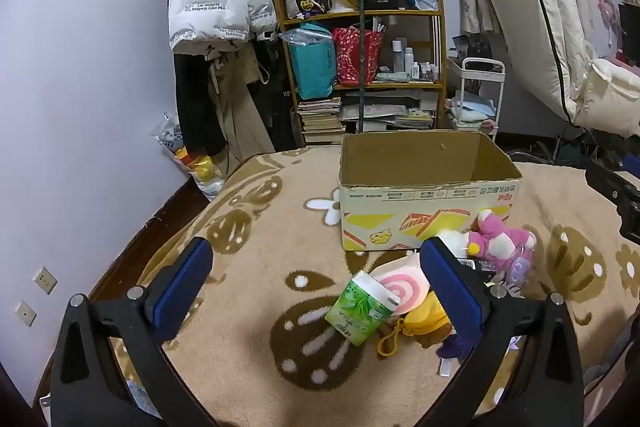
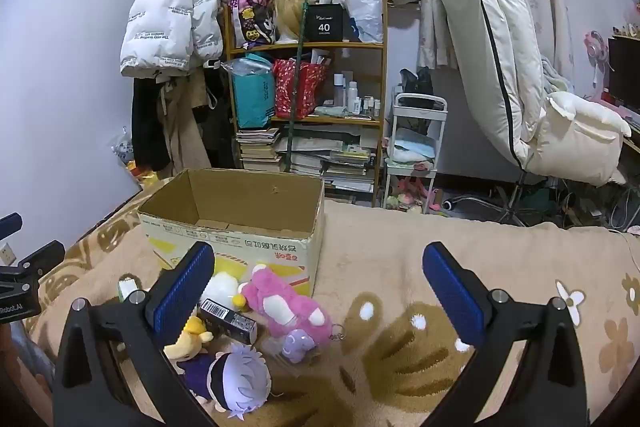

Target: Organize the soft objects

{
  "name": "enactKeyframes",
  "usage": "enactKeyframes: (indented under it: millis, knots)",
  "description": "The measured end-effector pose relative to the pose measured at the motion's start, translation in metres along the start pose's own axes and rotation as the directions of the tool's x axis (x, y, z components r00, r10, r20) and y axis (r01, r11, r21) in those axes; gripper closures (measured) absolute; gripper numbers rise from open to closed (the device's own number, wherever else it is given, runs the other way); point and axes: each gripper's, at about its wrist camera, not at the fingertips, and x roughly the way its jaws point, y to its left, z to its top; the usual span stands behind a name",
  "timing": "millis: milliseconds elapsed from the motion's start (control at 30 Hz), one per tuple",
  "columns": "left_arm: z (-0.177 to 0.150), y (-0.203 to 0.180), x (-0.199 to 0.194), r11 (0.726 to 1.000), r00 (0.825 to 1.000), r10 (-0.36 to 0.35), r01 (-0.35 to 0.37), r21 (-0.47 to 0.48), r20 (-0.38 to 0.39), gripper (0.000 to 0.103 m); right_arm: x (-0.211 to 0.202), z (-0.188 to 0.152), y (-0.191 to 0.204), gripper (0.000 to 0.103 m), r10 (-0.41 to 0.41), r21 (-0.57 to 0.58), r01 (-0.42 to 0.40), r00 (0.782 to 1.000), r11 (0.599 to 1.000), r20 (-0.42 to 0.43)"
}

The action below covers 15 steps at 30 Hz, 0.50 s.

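Note:
An open cardboard box (image 1: 430,211) (image 2: 240,243) stands on the patterned blanket, with nothing visible inside. In front of it lies a heap of small things: a green tissue pack (image 1: 362,309), a pink swirl cushion (image 1: 402,291), a yellow plush pouch (image 1: 426,315), a pink plush (image 1: 500,241) (image 2: 282,301), a small purple plush (image 2: 298,343), a white-haired doll (image 2: 236,383) and a black barcoded box (image 2: 229,319). My left gripper (image 1: 316,281) hangs open above the blanket, left of the heap. My right gripper (image 2: 320,287) is open too, with nothing between its fingers, just right of the plushes.
The blanket (image 1: 256,251) covers a bed whose left edge drops toward the wall. Behind stand a cluttered wooden shelf (image 1: 360,67), hanging coats (image 1: 216,7), a white trolley (image 2: 416,147) and a padded white chair (image 2: 520,87). The left gripper's body (image 2: 20,283) shows at the right view's left edge.

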Motion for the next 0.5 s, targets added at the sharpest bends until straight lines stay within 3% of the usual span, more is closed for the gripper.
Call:
enactKeyframes:
  millis: [500]
  knots:
    - [-0.0021, 0.0025, -0.0015, 1.000, 1.000, -0.001, 0.002, -0.015, 0.025, 0.001, -0.0024, -0.0024, 0.0020, 0.000, -0.007, -0.002, 0.007, 1.000, 1.000, 0.014]
